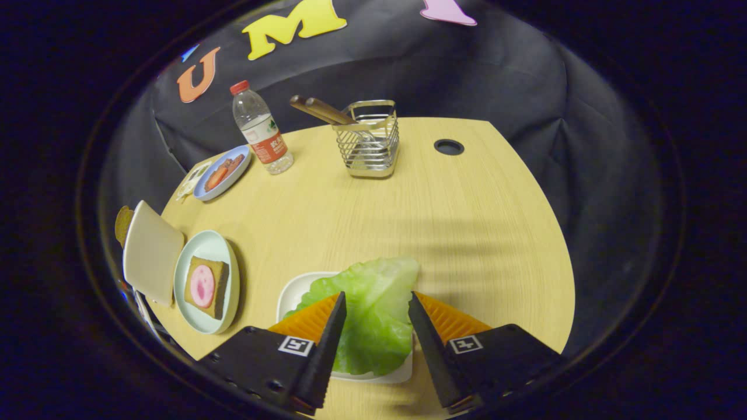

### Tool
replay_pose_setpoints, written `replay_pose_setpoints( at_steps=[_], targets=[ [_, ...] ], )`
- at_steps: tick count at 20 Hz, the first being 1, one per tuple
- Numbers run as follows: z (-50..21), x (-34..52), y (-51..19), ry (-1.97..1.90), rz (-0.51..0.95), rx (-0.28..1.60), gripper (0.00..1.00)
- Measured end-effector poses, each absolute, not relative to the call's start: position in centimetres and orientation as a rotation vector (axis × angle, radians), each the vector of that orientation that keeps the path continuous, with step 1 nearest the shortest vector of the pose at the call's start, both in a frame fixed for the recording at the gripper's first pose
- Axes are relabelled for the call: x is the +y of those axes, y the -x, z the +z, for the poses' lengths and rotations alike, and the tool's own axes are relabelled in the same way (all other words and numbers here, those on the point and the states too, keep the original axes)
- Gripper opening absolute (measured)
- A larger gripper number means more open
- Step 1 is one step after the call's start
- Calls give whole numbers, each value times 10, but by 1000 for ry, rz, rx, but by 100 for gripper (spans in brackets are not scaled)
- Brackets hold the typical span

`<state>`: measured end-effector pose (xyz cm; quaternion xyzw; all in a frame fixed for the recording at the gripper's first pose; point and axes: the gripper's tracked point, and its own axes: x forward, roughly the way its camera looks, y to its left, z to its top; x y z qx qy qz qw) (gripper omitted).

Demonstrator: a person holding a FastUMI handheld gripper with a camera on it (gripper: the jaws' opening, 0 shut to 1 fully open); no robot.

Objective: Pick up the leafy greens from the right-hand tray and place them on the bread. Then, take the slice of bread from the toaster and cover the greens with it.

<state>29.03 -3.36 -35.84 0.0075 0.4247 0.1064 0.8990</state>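
**Lettuce framed between parted fingers, bread off to the left**

The gripper (377, 300) hung over the near edge of the wooden table (467, 221) with its fingers spread apart and nothing pressed between them. The leafy greens (370, 315), a single pale green lettuce leaf, lay on a white tray (290, 294) directly below and between the fingertips. The leaf's long axis ran roughly near to far, along the line of the fingers, with its far end spilling past the tray's rim onto the table. Whether the tips already touched the leaf could not be told; they looked to stand just to either side of its middle.

The bread (205, 286), a brown slice topped with a round pink piece, sat on a pale plate (224, 248) well to the left of the tray. Just left of that plate stood the cream-coloured toaster (150, 251), a brown slice (122, 224) showing behind it.

Judging from this, the grasp called for a closing across the leaf's width, then a carry leftward to the plate.
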Motion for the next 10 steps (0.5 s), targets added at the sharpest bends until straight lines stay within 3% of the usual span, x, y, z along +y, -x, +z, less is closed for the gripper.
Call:
replay_pose_setpoints(
  at_steps=[3, 7, 10],
  targets=[
    [-370, -32, -290, 17, 200, 931, 64],
    [-380, -29, -291, -29, 179, 980, 48],
    [-381, -34, -296, -12, 163, 971, 17]
  ],
)
